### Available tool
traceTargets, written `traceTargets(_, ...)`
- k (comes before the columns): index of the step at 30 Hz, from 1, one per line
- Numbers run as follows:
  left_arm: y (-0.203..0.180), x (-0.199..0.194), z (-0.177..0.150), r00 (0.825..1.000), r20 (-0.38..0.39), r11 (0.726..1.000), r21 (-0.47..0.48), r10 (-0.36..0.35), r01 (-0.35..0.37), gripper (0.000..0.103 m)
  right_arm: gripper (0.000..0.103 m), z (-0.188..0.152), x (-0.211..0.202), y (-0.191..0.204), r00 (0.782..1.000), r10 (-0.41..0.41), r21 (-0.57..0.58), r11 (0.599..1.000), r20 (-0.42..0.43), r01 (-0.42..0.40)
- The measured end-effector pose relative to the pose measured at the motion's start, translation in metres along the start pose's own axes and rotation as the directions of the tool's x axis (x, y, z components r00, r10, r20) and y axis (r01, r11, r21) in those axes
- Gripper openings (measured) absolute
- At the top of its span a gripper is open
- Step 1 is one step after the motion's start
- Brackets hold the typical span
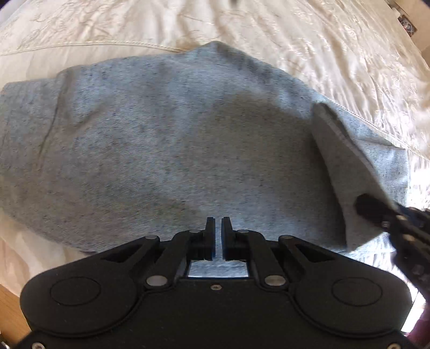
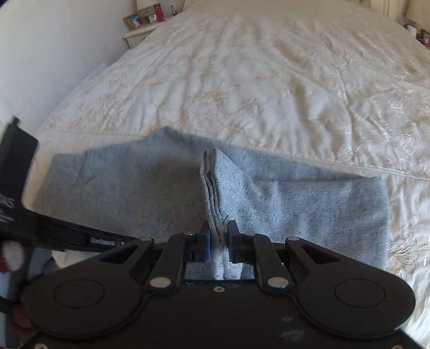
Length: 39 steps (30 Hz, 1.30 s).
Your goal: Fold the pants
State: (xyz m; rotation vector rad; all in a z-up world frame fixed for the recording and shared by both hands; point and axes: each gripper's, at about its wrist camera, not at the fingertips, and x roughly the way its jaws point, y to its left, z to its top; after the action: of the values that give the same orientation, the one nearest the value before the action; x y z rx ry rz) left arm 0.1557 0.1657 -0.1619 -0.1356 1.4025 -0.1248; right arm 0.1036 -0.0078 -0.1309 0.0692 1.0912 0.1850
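Observation:
Grey-blue pants (image 1: 174, 147) lie folded in a broad flat pad on the bed. My left gripper (image 1: 218, 228) hangs over their near edge, pointing steeply down. Its jaws stand only a thin slit apart and I see no cloth pinched in it. At the right end a flap of the pants (image 1: 336, 166) is lifted. In the right wrist view my right gripper (image 2: 217, 231) is shut on that upright, layered fold of the pants (image 2: 215, 188). One of its fingers (image 1: 368, 210) shows against the flap in the left wrist view.
The cream embroidered bedspread (image 2: 268, 80) stretches far beyond the pants, with a corded seam (image 2: 309, 158) just behind them. A white wall (image 2: 53, 53) and a nightstand with picture frames (image 2: 142, 21) are at the far left. Wood (image 1: 8, 308) shows below the bed's near edge.

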Motion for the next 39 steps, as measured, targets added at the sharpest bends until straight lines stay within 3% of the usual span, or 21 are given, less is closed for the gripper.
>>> traceTargets(3, 0.014, -0.009, -0.001, 1.0, 0.011, 1.0, -0.005, 0.005, -0.005, 0.012, 0.025, -0.004, 0.012, 0.014, 0.999, 0.035, -0.002, 0.999, -0.022, -0.035)
traceTargets(6, 0.016, -0.015, 0.004, 1.0, 0.027, 1.0, 0.009, -0.008, 0.008, 0.012, 0.027, -0.003, -0.005, 0.007, 0.99, 0.132, 0.054, 0.989, 0.04, -0.134)
traceTargets(8, 0.014, -0.015, 0.009, 0.999, 0.027, 0.999, 0.024, -0.034, 0.034, 0.012, 0.026, 0.0, -0.018, -0.001, 0.986, 0.147, 0.081, 0.985, 0.073, -0.153)
traceTargets(10, 0.004, -0.013, 0.016, 0.997, 0.024, 0.997, 0.041, -0.072, 0.071, 0.013, 0.026, 0.002, -0.032, -0.016, 0.987, 0.122, 0.114, 0.984, 0.105, -0.134)
traceTargets(13, -0.016, -0.004, 0.026, 0.992, 0.019, 0.989, 0.08, -0.127, 0.126, 0.024, 0.027, -0.008, -0.049, -0.04, 0.991, 0.058, 0.184, 0.98, 0.121, -0.08)
traceTargets(17, -0.043, 0.013, 0.035, 0.979, -0.018, 0.973, 0.109, -0.203, 0.204, 0.048, 0.027, -0.033, -0.07, -0.079, 0.993, -0.052, 0.296, 0.955, 0.106, 0.019)
traceTargets(21, -0.06, 0.038, 0.034, 0.988, -0.069, 0.981, 0.127, -0.138, 0.146, 0.051, 0.027, -0.062, -0.083, -0.106, 0.989, -0.13, 0.398, 0.913, 0.076, 0.089)
traceTargets(24, -0.067, 0.047, 0.031, 0.993, -0.065, 0.981, 0.162, -0.1, 0.109, 0.054, 0.027, -0.08, -0.091, -0.116, 0.986, -0.158, 0.454, 0.883, 0.057, 0.115)
traceTargets(29, -0.079, 0.053, 0.03, 0.987, -0.102, 0.972, 0.187, -0.128, 0.145, 0.076, 0.027, -0.101, -0.094, -0.121, 0.986, -0.164, 0.501, 0.857, 0.038, 0.123)
traceTargets(34, -0.08, 0.058, 0.028, 0.981, -0.129, 0.977, 0.143, -0.141, 0.16, 0.079, 0.027, -0.109, -0.092, -0.12, 0.99, -0.139, 0.518, 0.849, 0.028, 0.104)
traceTargets(35, -0.082, 0.061, 0.029, 0.979, -0.143, 0.975, 0.148, -0.143, 0.164, 0.073, 0.027, -0.109, -0.091, -0.119, 0.991, -0.131, 0.521, 0.848, 0.027, 0.098)
traceTargets(36, -0.082, 0.058, 0.029, 0.983, -0.132, 0.976, 0.156, -0.13, 0.15, 0.039, 0.027, -0.109, -0.09, -0.118, 0.992, -0.123, 0.523, 0.847, 0.026, 0.091)
traceTargets(37, -0.081, 0.055, 0.031, 0.983, -0.134, 0.977, 0.157, -0.122, 0.143, 0.021, 0.027, -0.11, -0.089, -0.116, 0.993, -0.117, 0.521, 0.849, 0.027, 0.086)
traceTargets(38, -0.08, 0.05, 0.033, 0.984, -0.135, 0.979, 0.149, -0.119, 0.139, 0.009, 0.027, -0.11, -0.088, -0.115, 0.994, -0.11, 0.516, 0.853, 0.027, 0.08)
traceTargets(39, -0.078, 0.045, 0.036, 0.981, -0.139, 0.978, 0.137, -0.138, 0.157, 0.007, 0.027, -0.11, -0.086, -0.113, 0.995, -0.101, 0.512, 0.856, 0.028, 0.073)
